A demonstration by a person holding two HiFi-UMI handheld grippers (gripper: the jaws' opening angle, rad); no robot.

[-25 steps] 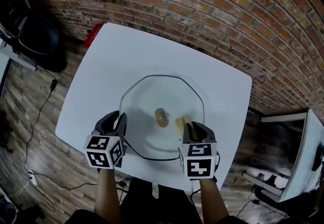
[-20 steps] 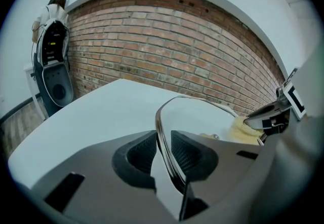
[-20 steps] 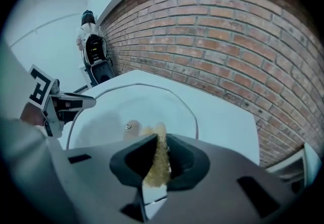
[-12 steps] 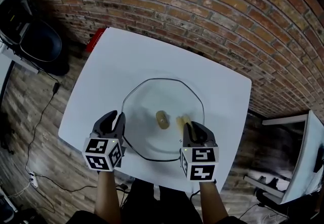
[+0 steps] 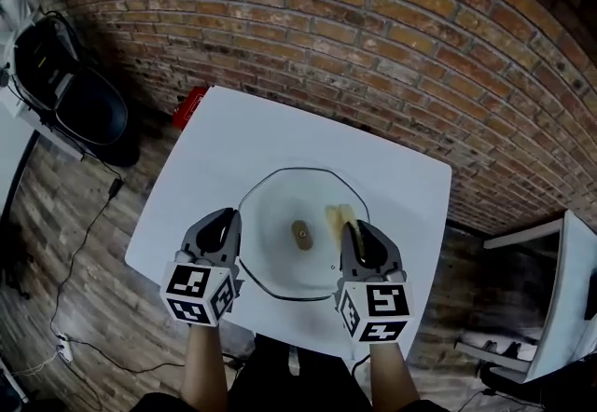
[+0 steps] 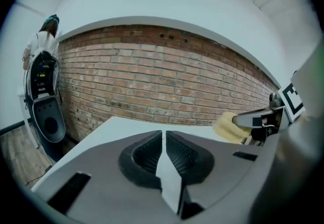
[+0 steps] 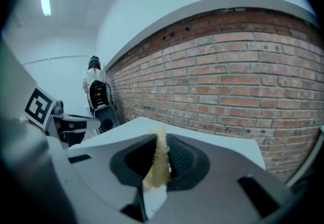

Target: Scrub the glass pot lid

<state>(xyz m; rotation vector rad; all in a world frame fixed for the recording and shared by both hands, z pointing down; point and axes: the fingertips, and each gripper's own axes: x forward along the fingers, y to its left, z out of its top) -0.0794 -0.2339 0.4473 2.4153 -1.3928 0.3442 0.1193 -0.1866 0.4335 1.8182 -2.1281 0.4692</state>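
The glass pot lid (image 5: pixel 272 214) lies flat on the white table (image 5: pixel 215 149), its brown knob (image 5: pixel 301 233) at the centre. My left gripper (image 5: pixel 218 231) hovers above the lid's left rim. Its jaws have just been closing and stand almost together in the left gripper view (image 6: pixel 164 135), with nothing between them. My right gripper (image 5: pixel 359 239) hangs over the lid's right side, shut on a yellow sponge (image 5: pixel 340 214). In the right gripper view the sponge (image 7: pixel 159 166) is squeezed between the pads of that gripper (image 7: pixel 162 139). Both grippers are clear of the glass.
A red object (image 5: pixel 191 107) sits at the table's far left corner. A brick wall (image 5: pixel 392 37) runs behind the table. A black seat-like object (image 5: pixel 75 98) stands on the wooden floor at left, and white furniture (image 5: pixel 560 289) at right.
Both grippers have lifted up off the lid and now look more level towards the brick wall. The sponge stays in the right gripper. The lid has not moved.
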